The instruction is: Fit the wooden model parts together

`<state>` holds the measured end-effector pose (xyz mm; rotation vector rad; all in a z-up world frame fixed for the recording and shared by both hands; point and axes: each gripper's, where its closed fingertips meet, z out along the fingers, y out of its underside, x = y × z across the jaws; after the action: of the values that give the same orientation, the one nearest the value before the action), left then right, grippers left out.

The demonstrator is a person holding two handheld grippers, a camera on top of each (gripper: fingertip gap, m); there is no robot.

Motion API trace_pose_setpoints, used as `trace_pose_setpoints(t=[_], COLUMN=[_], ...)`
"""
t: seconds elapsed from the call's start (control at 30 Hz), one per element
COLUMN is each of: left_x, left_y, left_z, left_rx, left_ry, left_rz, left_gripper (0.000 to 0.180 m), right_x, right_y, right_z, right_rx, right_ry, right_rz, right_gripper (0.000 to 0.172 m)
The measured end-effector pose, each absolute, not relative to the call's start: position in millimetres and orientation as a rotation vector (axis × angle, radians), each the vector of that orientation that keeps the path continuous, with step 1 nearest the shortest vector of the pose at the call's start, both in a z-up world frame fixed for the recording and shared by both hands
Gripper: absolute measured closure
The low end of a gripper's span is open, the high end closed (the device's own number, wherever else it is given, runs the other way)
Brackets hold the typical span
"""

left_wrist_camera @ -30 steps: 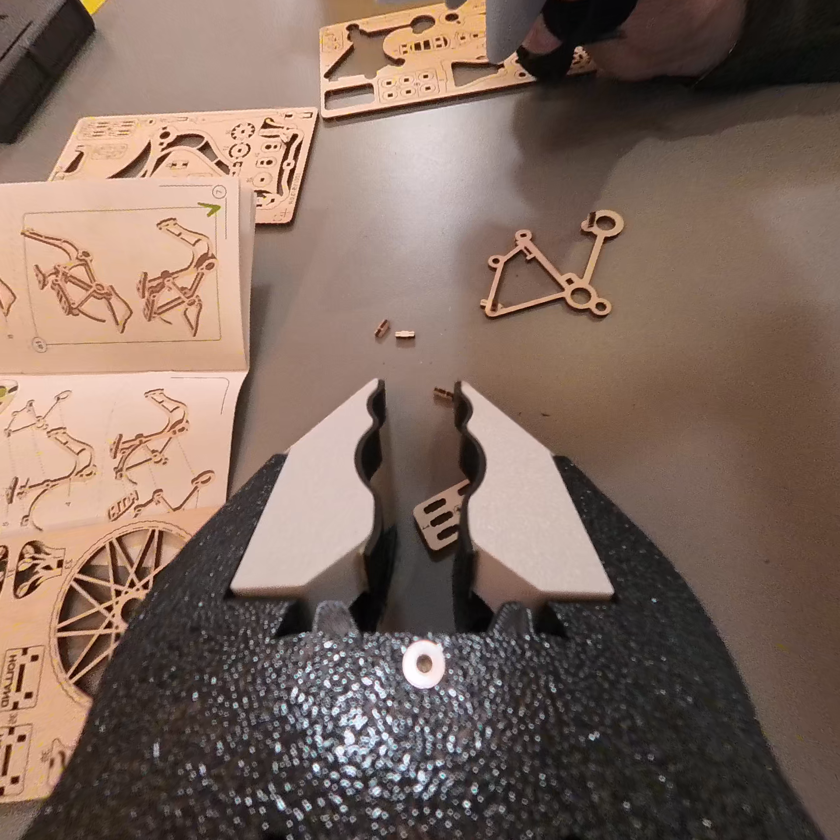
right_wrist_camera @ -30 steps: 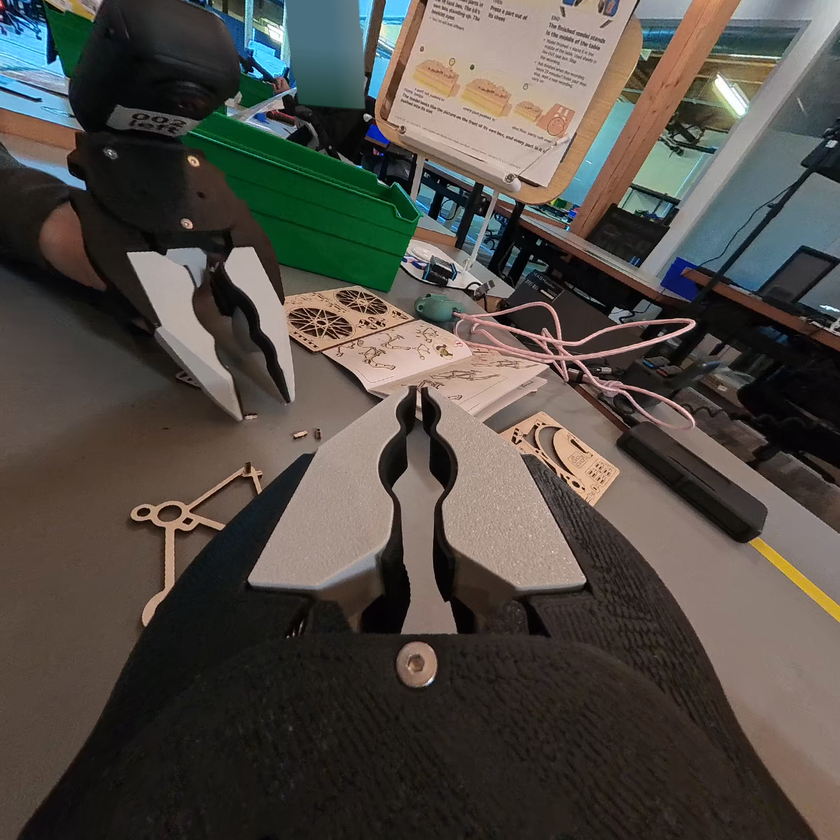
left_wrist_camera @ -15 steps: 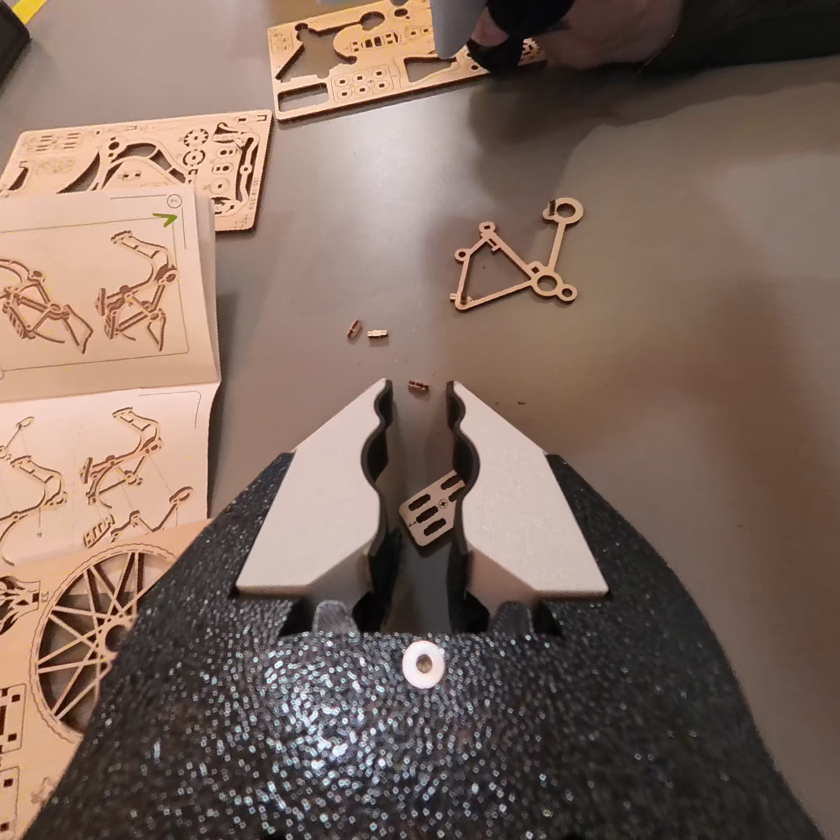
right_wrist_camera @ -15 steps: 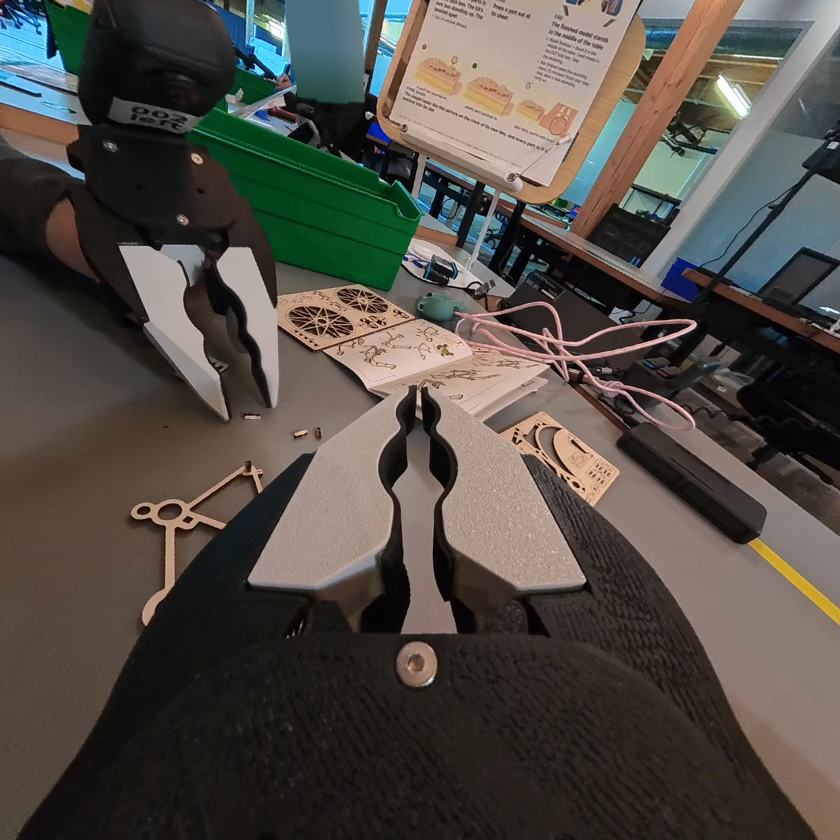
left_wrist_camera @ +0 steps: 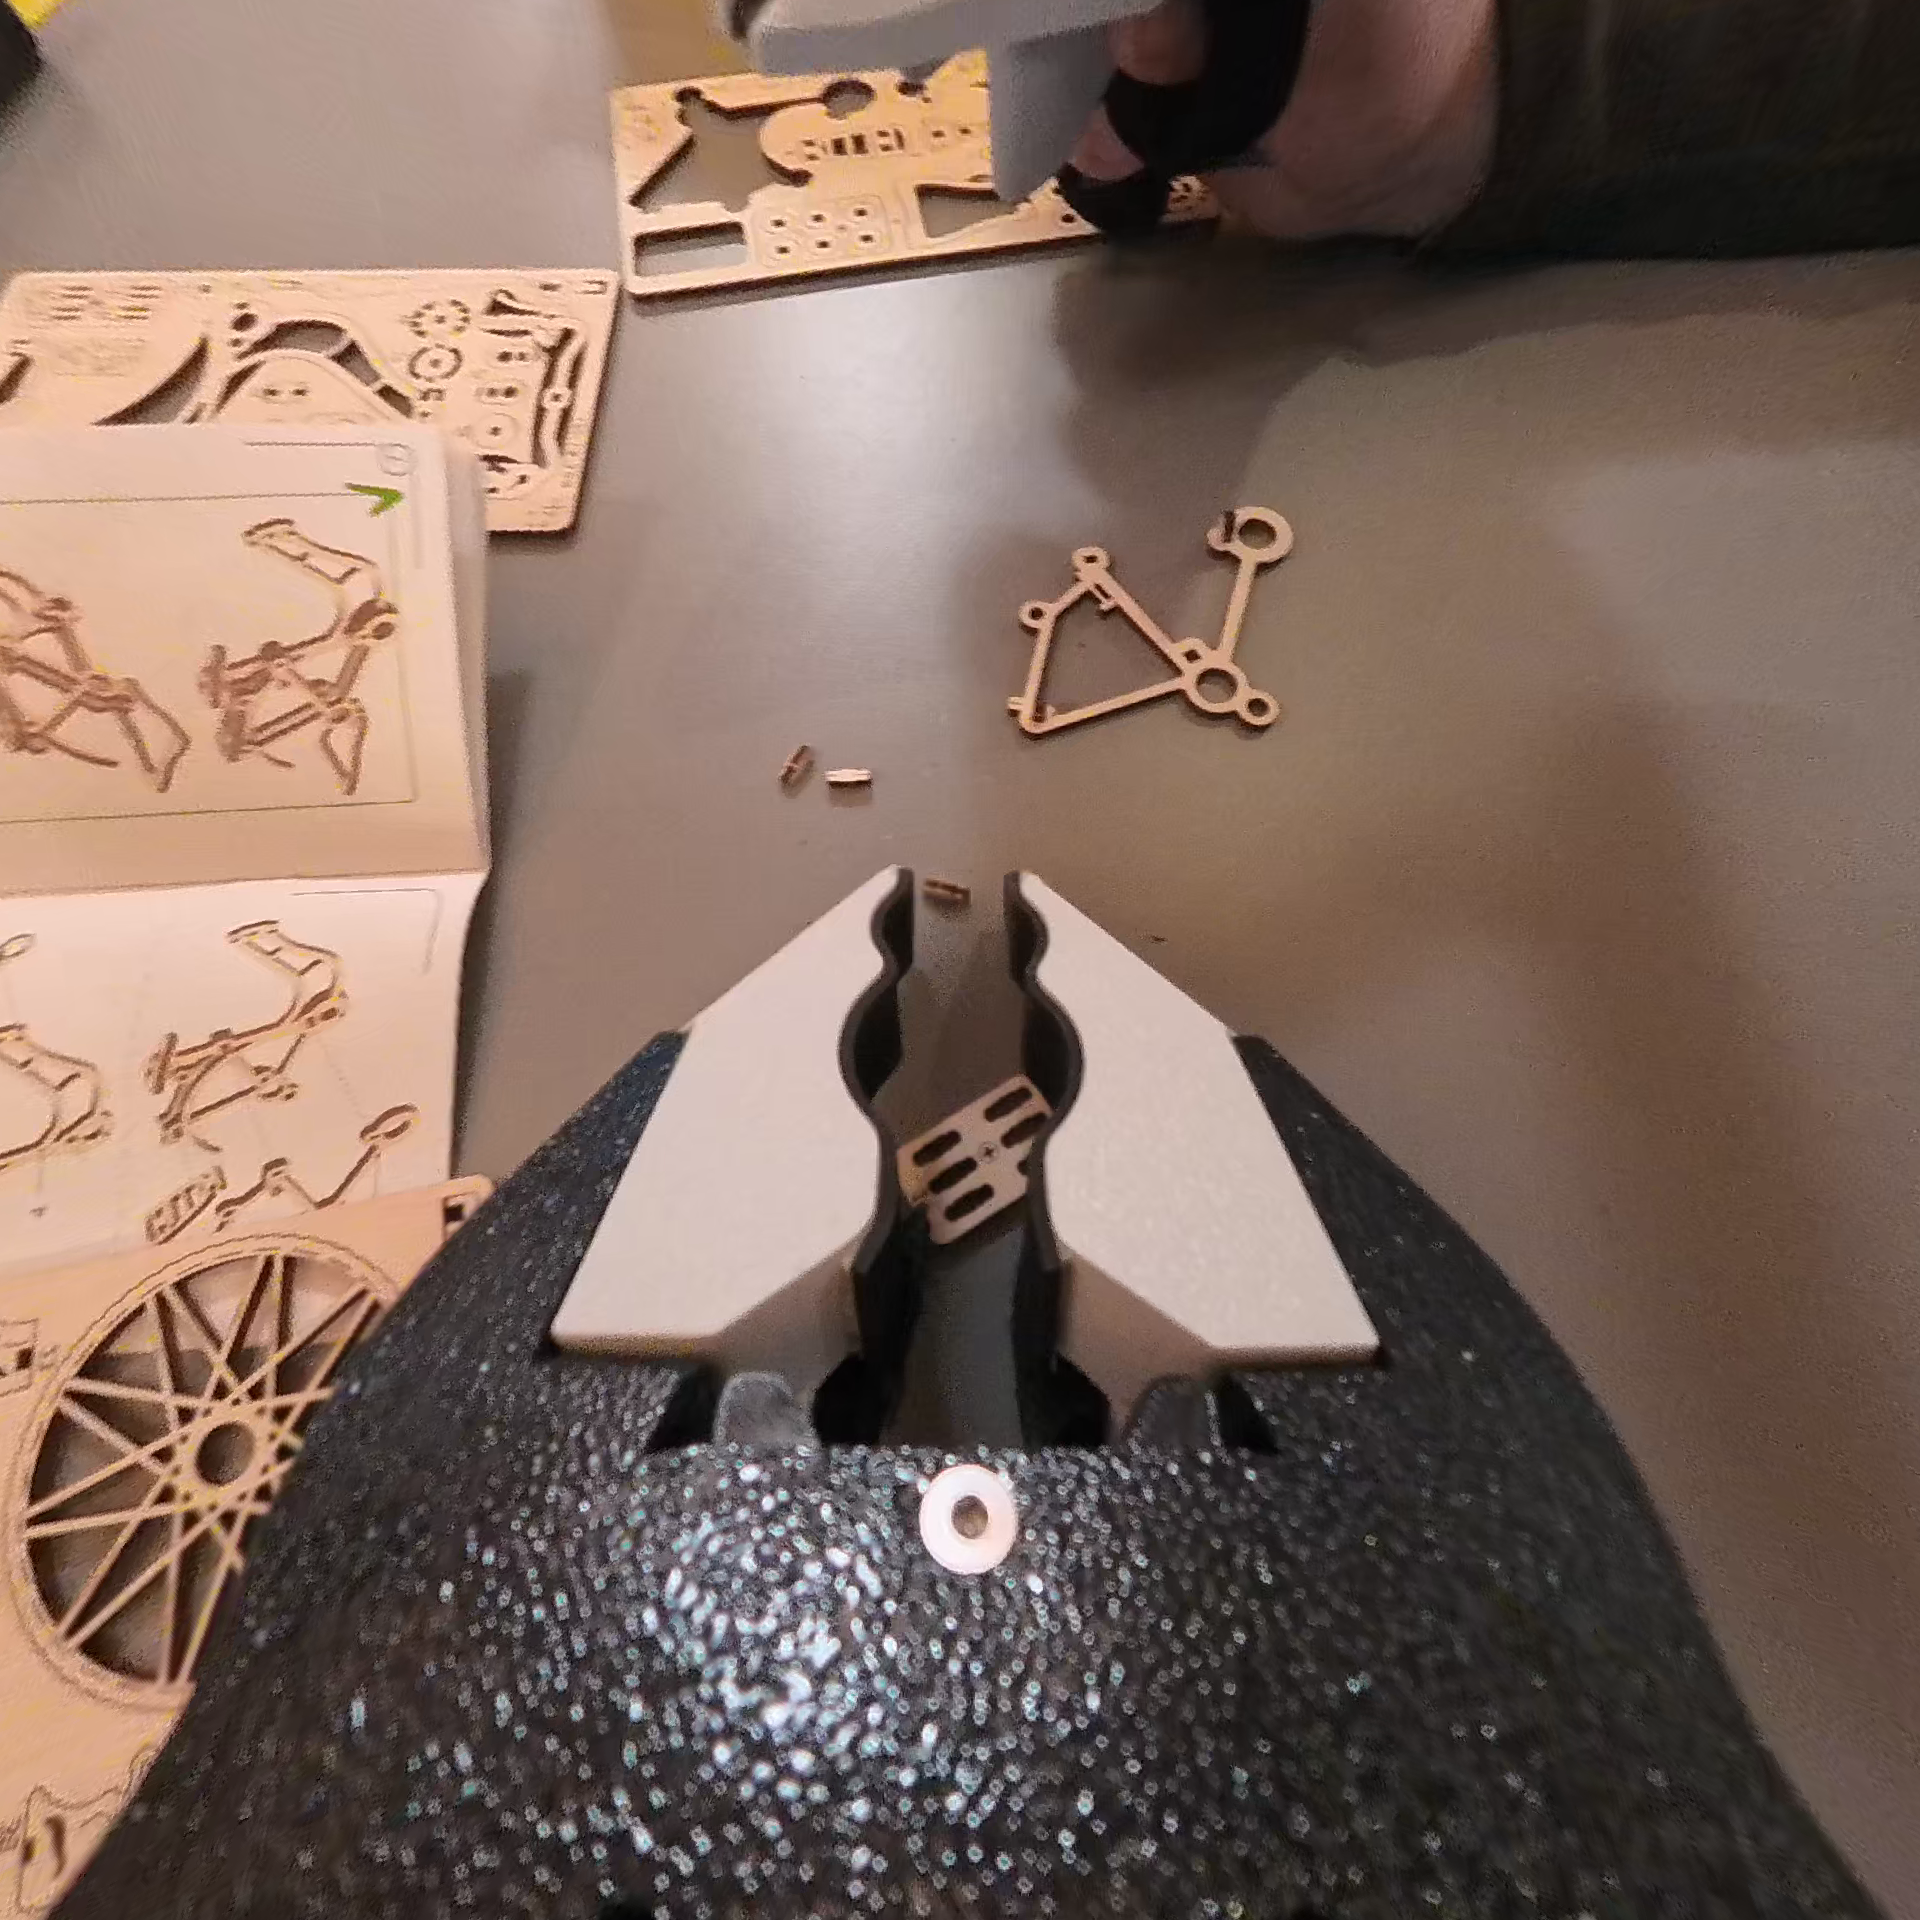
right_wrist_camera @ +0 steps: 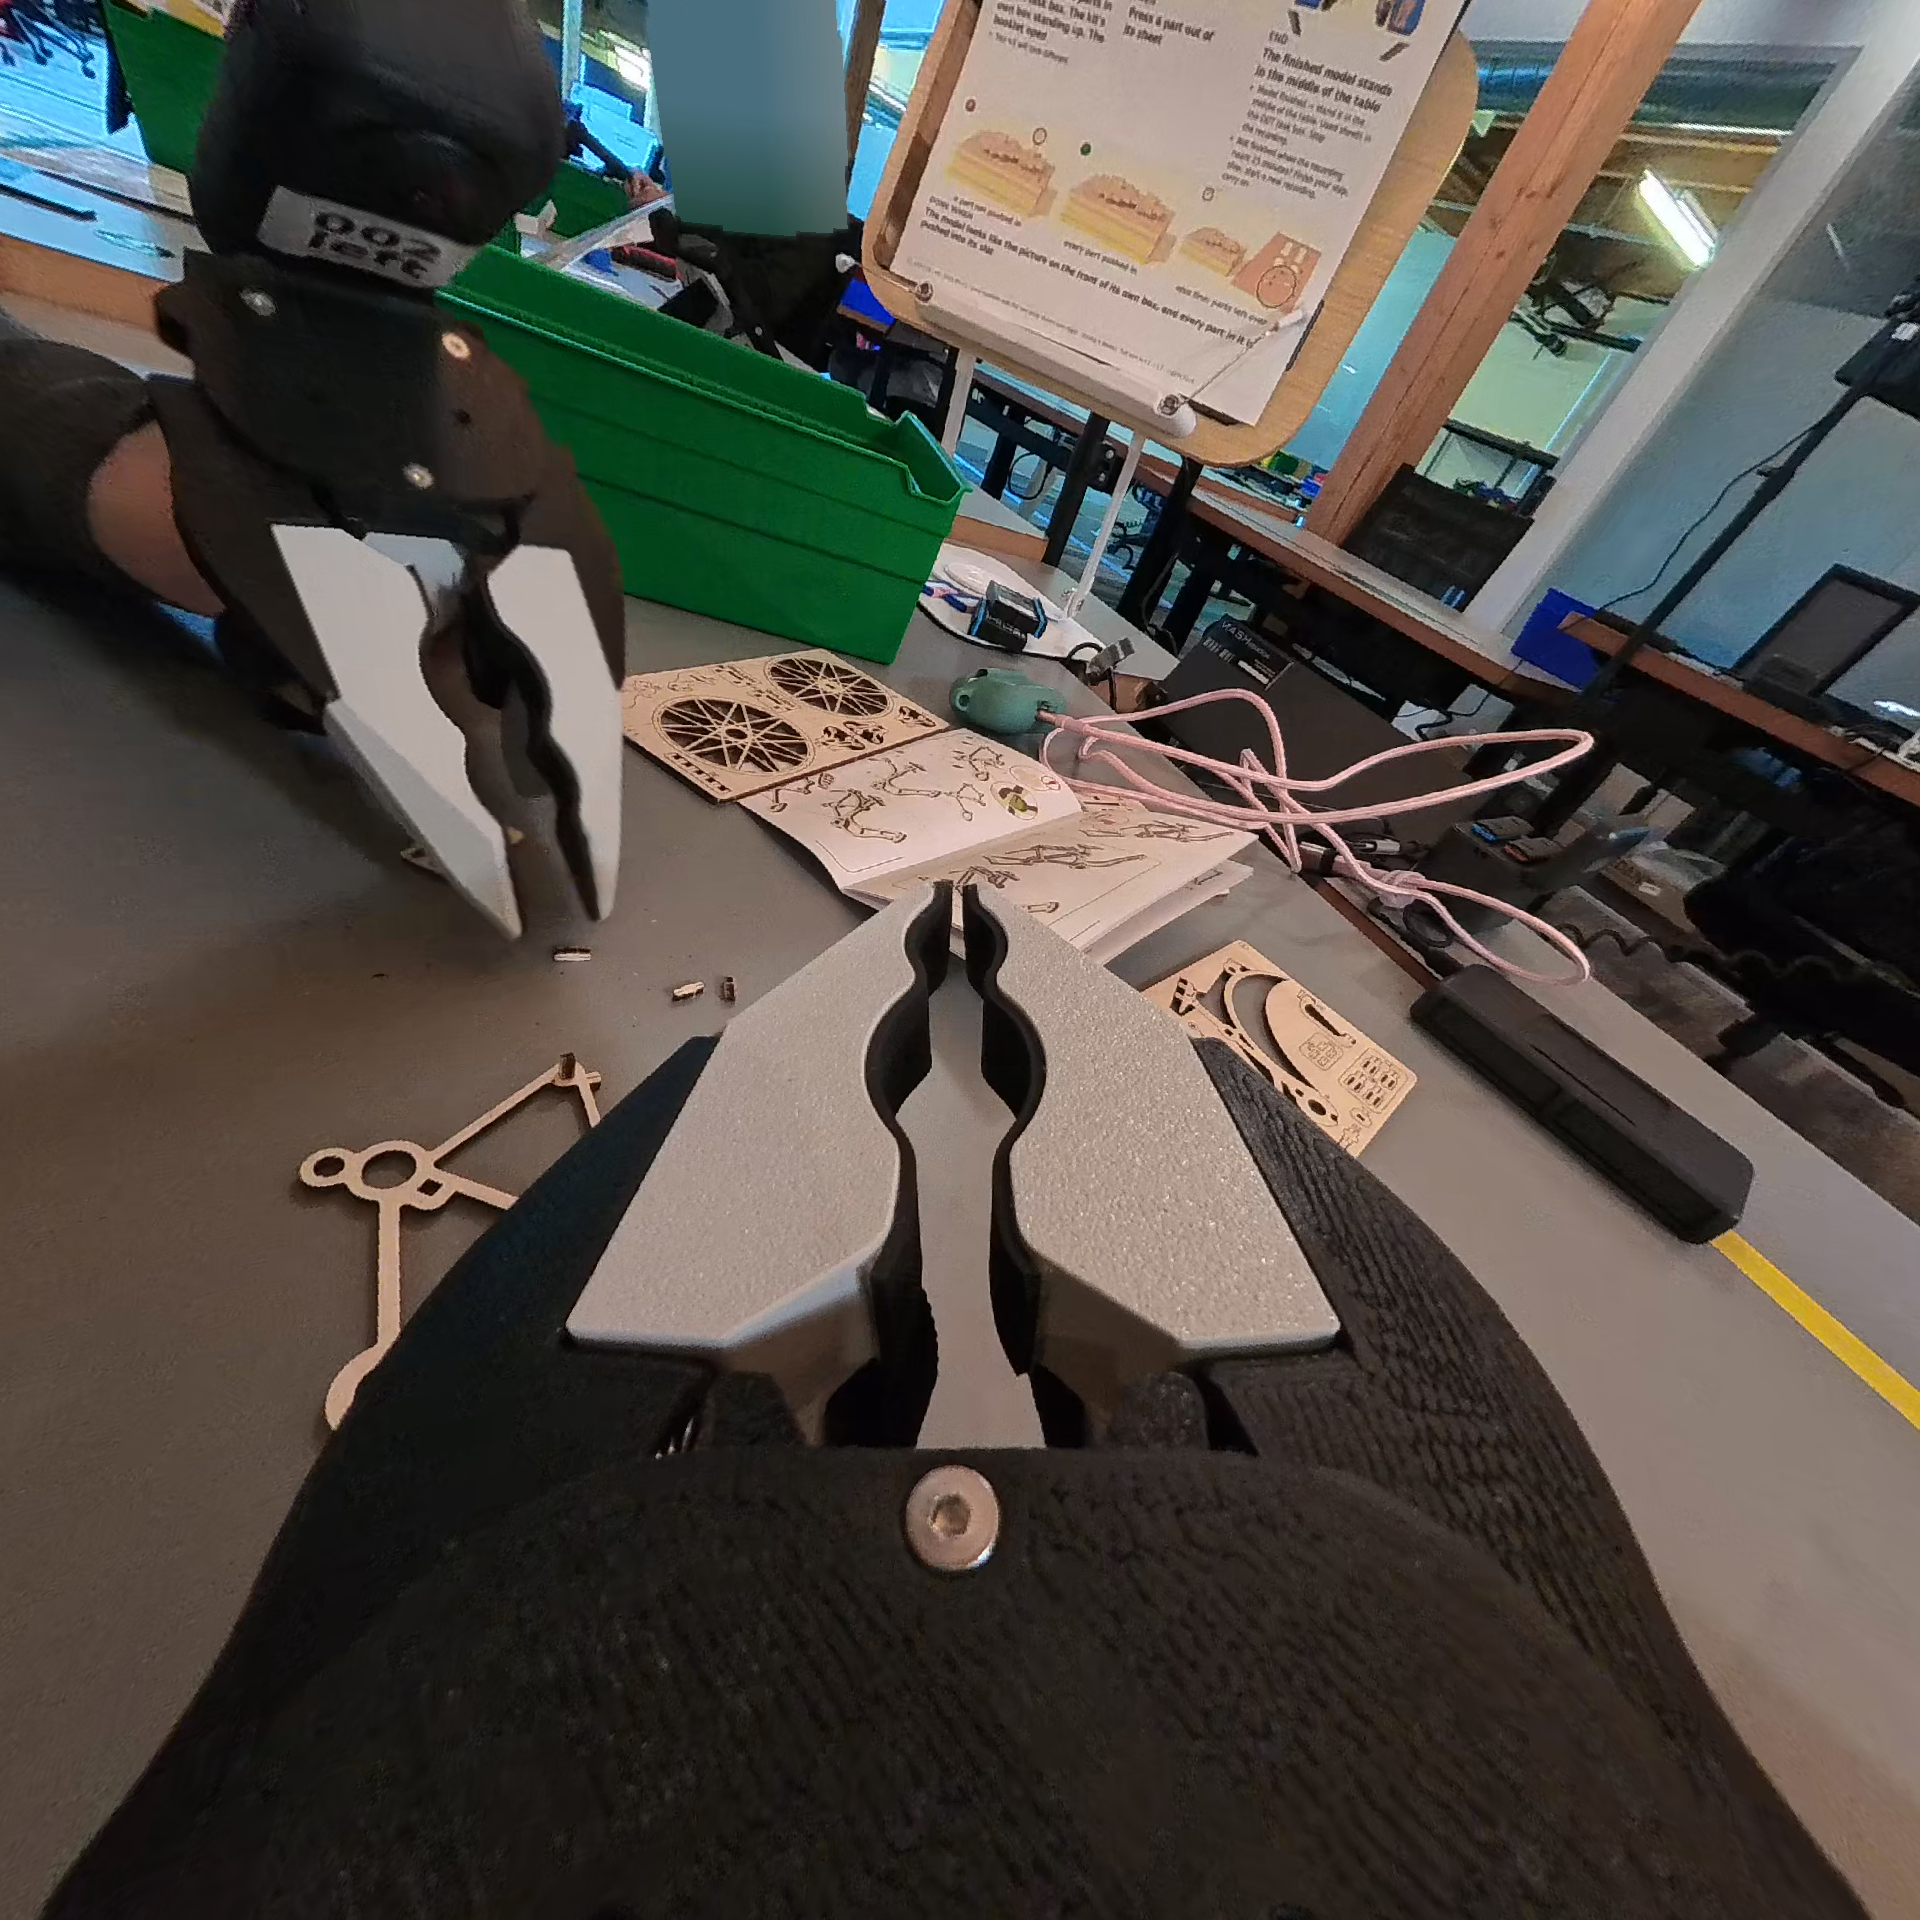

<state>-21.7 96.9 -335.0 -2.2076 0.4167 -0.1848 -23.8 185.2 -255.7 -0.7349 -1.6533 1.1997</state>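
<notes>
The left gripper [left_wrist_camera: 958, 883] hangs with its tips just above the grey worktop [left_wrist_camera: 1455, 1039], and its jaws are spread a little; a tiny wooden pin [left_wrist_camera: 943, 888] lies on the worktop between the two tips, and neither pad touches it. Further back under the same jaws lies a small slotted wooden plate [left_wrist_camera: 977, 1153], flat on the worktop. Two more small pins [left_wrist_camera: 826, 771] lie just beyond the tips, and a triangular wooden frame part [left_wrist_camera: 1148, 634] lies near them, toward the side of the right gripper. The right gripper [right_wrist_camera: 956, 894] is low over the worktop with its jaws pressed together and nothing between them. An open instruction booklet [left_wrist_camera: 208, 665] and a wooden sheet with wheel cut-outs [left_wrist_camera: 156, 1434] lie along the left side of the worktop. Two other wooden part sheets [left_wrist_camera: 852, 187] lie toward its far edge.
</notes>
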Motion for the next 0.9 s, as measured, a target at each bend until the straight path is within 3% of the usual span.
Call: trace_pose_setpoints(t=[0.17, 0.9], left_x=[-26.5, -37.5], left_y=[103.3, 99.9], left_z=[-331.9, -337.6], left_rx=[-2.193, -2.241], left_ry=[0.328, 0.361], left_rz=[-0.206, -0.070], left_gripper=[0.151, 0.153], right_x=[-24.1, -24.2], right_y=[182.7, 182.5], right_z=[-256.8, -257.7], right_rx=[-0.739, -0.743], right_ry=[-1.659, -1.663], right_rz=[1.217, 1.217], right_gripper=[0.171, 0.171])
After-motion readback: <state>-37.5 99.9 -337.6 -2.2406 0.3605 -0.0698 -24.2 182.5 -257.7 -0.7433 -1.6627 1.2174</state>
